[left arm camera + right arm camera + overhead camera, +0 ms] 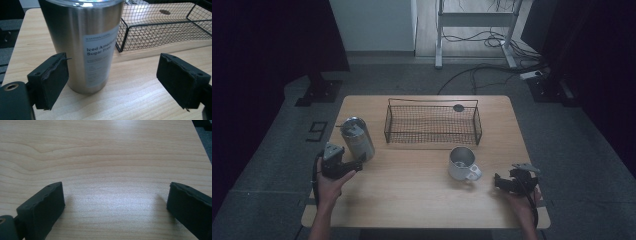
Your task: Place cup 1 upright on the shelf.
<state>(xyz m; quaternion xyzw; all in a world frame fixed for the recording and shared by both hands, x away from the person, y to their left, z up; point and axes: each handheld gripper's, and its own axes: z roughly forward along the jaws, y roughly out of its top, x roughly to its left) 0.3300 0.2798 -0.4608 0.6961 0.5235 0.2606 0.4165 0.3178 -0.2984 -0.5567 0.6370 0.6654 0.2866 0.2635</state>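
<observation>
A steel tumbler (82, 42) is seen standing upright on the tabletop (412, 190), at the left side, just to the left of the wire basket (432, 122) and well apart from the metal mug (462, 163) at the right. It is judged to be rigid, smooth-walled and likely slippery under the pads; weight cannot be read, since the contents are hidden beneath what looks like a clear lid. A paper label (100, 57) covers part of the wall and may offer slightly better friction than bare steel. A hold across the lower to middle body is judged best, with the pads square on opposite sides, so that tipping is avoided. The left tool (113, 80) is spread wide, and nothing is gripped; its left pad lies close beside the tumbler's base, whether touching cannot be told, while the tumbler sits off-centre toward that pad. In the high view the left tool (354, 163) is held low at the near left, aimed far and rightward at the tumbler, the forearm entering from the near edge. The right tool (113, 202) is likewise spread wide and empty, held over bare tabletop at the near right.
</observation>
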